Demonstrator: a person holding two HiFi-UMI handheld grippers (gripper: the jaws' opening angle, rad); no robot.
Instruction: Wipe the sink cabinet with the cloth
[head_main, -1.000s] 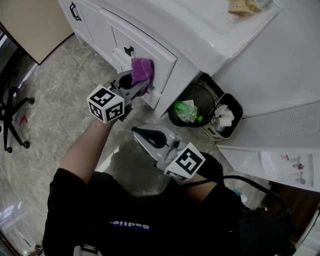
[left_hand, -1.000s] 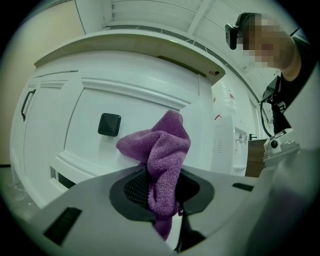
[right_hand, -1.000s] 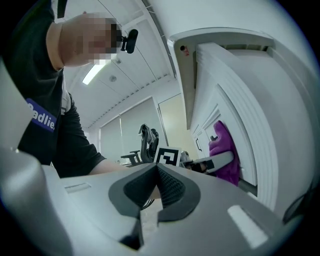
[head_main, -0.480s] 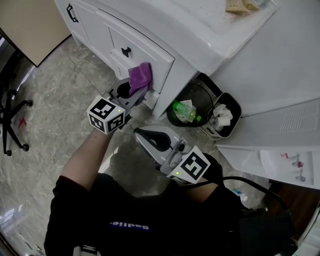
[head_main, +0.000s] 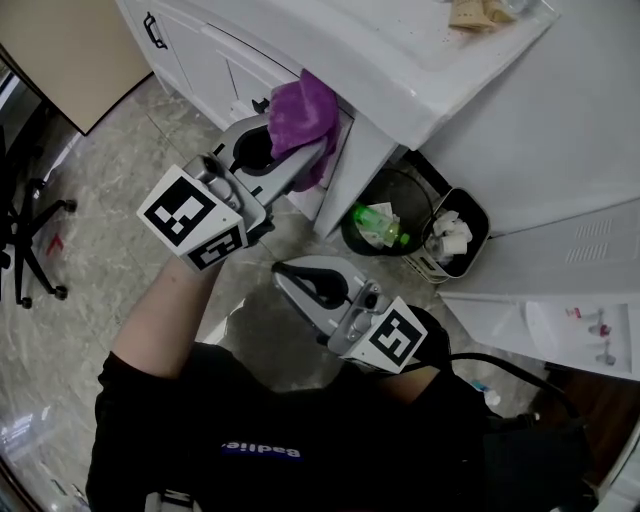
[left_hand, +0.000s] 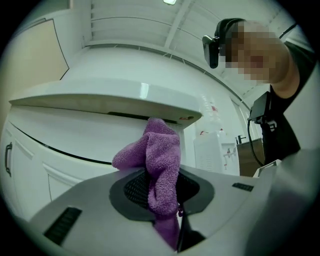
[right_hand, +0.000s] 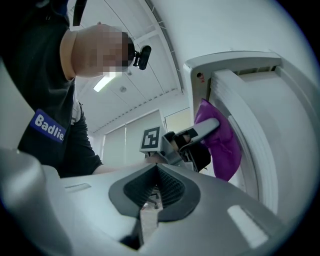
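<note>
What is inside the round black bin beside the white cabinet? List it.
The round black bin holds a green plastic bottle and some crumpled white paper. Whatever lies beneath them is covered.

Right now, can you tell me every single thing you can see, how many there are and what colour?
cloth: one, purple, pressed on the cabinet front just under the countertop
sink cabinet: one, white, upper left
countertop: one, white, on top of the cabinet
door handle: one clearly seen, black, far cabinet door
round bin: one, black, on the floor beside the cabinet
bottle: one, green, inside the round bin
small bin: one, dark, right of the round bin, white paper inside
office chair: one, black, far left
floor: grey marbled tiles
left gripper: one, grey, shut on the cloth
right gripper: one, grey, shut and empty, held low
</note>
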